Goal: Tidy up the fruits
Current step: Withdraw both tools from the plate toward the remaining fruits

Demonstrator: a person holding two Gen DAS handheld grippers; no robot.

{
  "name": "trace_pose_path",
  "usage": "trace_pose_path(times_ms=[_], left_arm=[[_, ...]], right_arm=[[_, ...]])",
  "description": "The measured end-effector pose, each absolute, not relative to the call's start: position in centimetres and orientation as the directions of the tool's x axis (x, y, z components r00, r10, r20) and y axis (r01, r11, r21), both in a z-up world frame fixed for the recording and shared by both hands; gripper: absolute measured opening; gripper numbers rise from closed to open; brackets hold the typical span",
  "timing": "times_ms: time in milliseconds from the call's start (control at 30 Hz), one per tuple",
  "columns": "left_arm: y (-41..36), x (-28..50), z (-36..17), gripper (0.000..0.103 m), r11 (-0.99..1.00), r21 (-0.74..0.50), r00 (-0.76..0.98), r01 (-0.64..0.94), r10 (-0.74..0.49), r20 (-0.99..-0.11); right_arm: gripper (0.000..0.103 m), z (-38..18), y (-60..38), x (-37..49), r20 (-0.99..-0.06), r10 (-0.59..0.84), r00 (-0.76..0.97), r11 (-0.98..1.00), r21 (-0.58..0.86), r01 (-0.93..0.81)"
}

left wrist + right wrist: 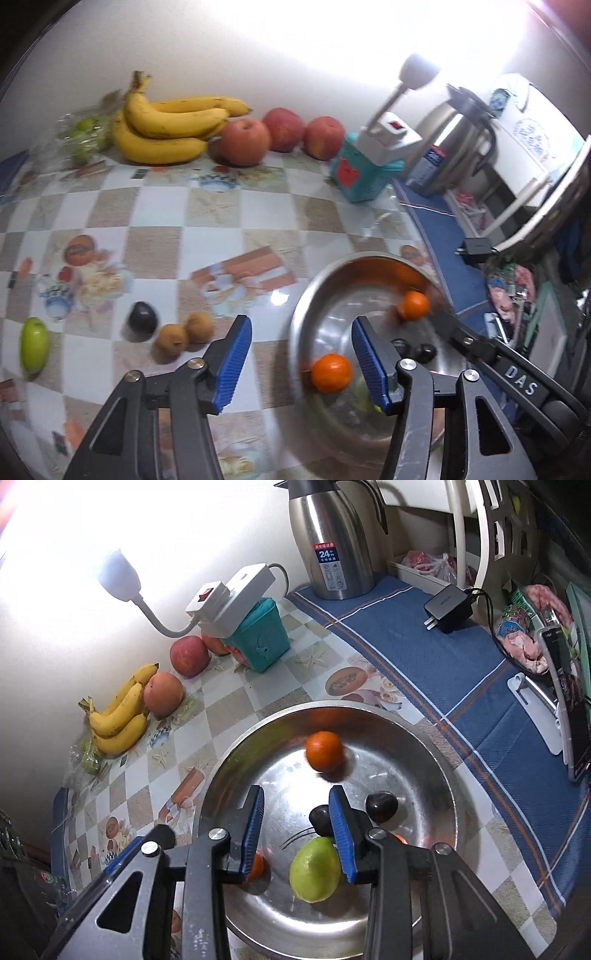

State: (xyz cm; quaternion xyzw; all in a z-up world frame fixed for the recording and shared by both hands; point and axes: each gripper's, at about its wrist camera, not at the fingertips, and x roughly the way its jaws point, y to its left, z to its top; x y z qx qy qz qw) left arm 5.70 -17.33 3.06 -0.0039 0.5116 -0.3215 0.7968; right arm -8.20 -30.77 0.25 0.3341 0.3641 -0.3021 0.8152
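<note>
Tabletop bowl (436, 753): orange (324, 751) beyond right gripper (296, 829).

"DAS" on right gripper (524, 384) arm, "24" on steel thermos (332, 542) label

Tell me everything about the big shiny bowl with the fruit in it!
The metal bowl is round, wide and shallow, shiny silver like steel, mirroring orange on its wall. It sits upright on the checkered tablecloth, beside the blue cloth. Inside lie oranges, a green fruit and two dark fruits. Both open grippers hover above it.
</note>
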Motion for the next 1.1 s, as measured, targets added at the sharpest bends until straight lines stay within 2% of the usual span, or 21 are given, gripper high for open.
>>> trace_pose_path(times_ms=[133, 267, 400, 500, 567, 667, 800, 967, 1033, 1100], left_arm=[[-15.9, 6.4, 2.6, 0.068, 0.853, -0.262, 0.283, 0.451, -0.415, -0.865], [-14.4, 7.1, 1.4, 0.069, 0.908, -0.162, 0.280, 0.386, -0.283, -0.917], [-12.8, 7.6, 0.2, 0.072, 0.932, -0.158, 0.241, 0.325, -0.244, -0.939], [-11.9, 7.9, -0.3, 0.082, 0.946, -0.163, 0.218, 0.278, -0.228, -0.949], [-11.4, 8.1, -0.6, 0.095, 0.955, -0.156, 0.209, 0.250, -0.211, -0.955], [-11.1, 8.1, -0.8, 0.101, 0.962, -0.138, 0.206, 0.237, -0.189, -0.960], [-11.0, 8.2, -1.1, 0.103, 0.966, -0.116, 0.206, 0.233, -0.165, -0.965], [-10.9, 8.3, -1.3, 0.103, 0.966, -0.116, 0.194, 0.230, -0.162, -0.967], [-10.9, 8.2, -1.4, 0.103, 0.967, -0.116, 0.190, 0.228, -0.161, -0.969], [-10.9, 8.2, -1.4, 0.103, 0.967, -0.115, 0.187, 0.226, -0.159, -0.969]], right_arm=[[0.037, 0.1, -30.6, -8.1, -0.812, -0.244, 0.531, 0.597, 0.305, 0.742], [0.037, -0.5, -30.3, -7.7, -0.830, -0.224, 0.511, 0.606, 0.292, 0.740], [0.048, -0.7, -30.0, -7.4, -0.838, -0.220, 0.499, 0.619, 0.276, 0.736], [0.054, -0.9, -29.7, -7.1, -0.847, -0.213, 0.488, 0.629, 0.263, 0.731], [0.061, -1.0, -29.5, -6.9, -0.851, -0.210, 0.481, 0.635, 0.255, 0.729], [0.066, -1.3, -29.4, -6.5, -0.862, -0.213, 0.460, 0.642, 0.231, 0.731], [0.075, -2.0, -29.1, -6.0, -0.880, -0.209, 0.428, 0.655, 0.199, 0.729], [0.078, -2.5, -28.7, -5.6, -0.891, -0.213, 0.402, 0.670, 0.166, 0.723], [0.091, -2.6, -28.6, -5.5, -0.892, -0.217, 0.396, 0.674, 0.156, 0.722], [0.092, -2.7, -28.5, -5.4, -0.892, -0.219, 0.394, 0.678, 0.151, 0.719]])
